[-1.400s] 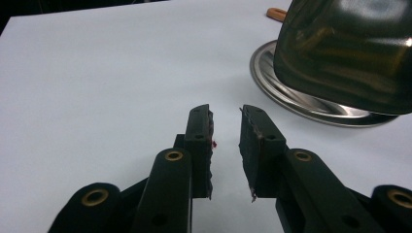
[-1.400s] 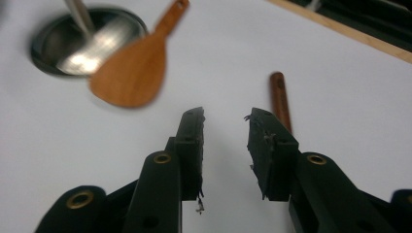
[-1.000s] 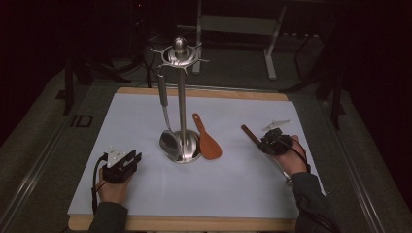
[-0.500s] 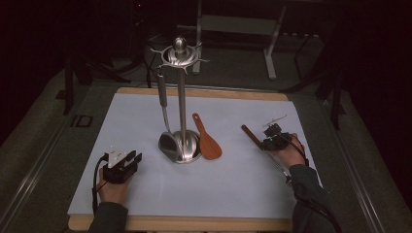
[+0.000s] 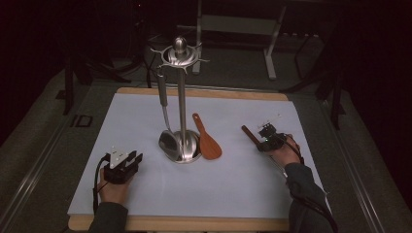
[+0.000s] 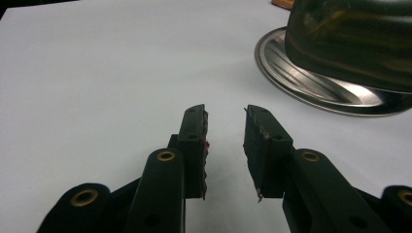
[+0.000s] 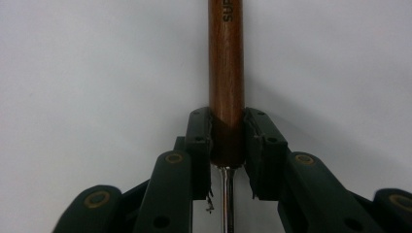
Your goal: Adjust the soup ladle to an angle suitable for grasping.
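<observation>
A wooden-handled utensil (image 7: pixel 226 63) lies on the white mat (image 5: pixel 243 184) at the right, its metal shank (image 7: pixel 227 194) running back between my right jaws. My right gripper (image 5: pixel 265 136) has just been closing and its pads now press both sides of the brown handle (image 5: pixel 250 135). A steel utensil stand (image 5: pixel 180 97) rises at the mat's middle with a ladle (image 5: pixel 167 138) hanging from it. An orange-brown spatula (image 5: pixel 208 141) lies beside its base. My left gripper (image 5: pixel 131 160) rests low at the front left, open and empty, with the stand's base (image 6: pixel 311 82) just ahead to its right.
The mat covers a wooden board (image 5: pixel 204 93) whose edge shows at the back. Dark floor and metal frame legs (image 5: pixel 272 53) lie beyond the table. Bare mat stretches between the two hands.
The right hand has sunk a little toward the mat and its jaws have narrowed onto the wooden handle. The left hand has stayed put.
</observation>
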Tool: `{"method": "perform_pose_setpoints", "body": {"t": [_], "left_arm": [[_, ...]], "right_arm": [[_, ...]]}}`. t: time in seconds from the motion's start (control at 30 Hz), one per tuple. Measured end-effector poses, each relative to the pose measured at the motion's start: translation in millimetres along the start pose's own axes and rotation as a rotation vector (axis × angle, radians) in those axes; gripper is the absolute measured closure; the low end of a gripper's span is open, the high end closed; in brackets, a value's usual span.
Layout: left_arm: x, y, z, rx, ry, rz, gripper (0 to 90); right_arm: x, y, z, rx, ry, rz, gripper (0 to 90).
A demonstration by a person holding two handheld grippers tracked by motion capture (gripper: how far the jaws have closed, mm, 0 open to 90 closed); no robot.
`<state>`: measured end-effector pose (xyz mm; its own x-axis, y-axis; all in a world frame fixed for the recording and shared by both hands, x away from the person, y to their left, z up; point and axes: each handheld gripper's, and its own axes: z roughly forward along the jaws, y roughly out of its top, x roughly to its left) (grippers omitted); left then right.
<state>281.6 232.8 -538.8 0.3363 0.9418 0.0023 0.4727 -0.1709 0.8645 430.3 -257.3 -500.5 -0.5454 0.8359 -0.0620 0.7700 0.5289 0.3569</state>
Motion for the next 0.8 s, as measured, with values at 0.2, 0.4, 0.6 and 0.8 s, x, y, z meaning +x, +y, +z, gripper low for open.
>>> {"method": "perform_pose_setpoints", "body": {"t": [0.2,0.4,0.6,0.8], "left_arm": [[-0.7,0.2,0.5,0.003,0.001,0.005,70.2],[-0.9,0.2,0.5,0.004,0.001,0.008,70.2],[-1.0,0.3,0.6,0.008,0.0,0.009,70.2],[-1.5,0.4,0.9,0.009,0.001,0.012,70.2]], "right_arm": [[11.4,2.2,-5.6,0.08,-0.005,0.044,74.0],[16.8,8.3,-3.6,0.136,0.029,-0.036,72.6],[17.5,13.1,-1.1,0.197,0.033,-0.136,70.6],[13.4,15.4,0.2,0.204,0.065,-0.154,70.3]]}}
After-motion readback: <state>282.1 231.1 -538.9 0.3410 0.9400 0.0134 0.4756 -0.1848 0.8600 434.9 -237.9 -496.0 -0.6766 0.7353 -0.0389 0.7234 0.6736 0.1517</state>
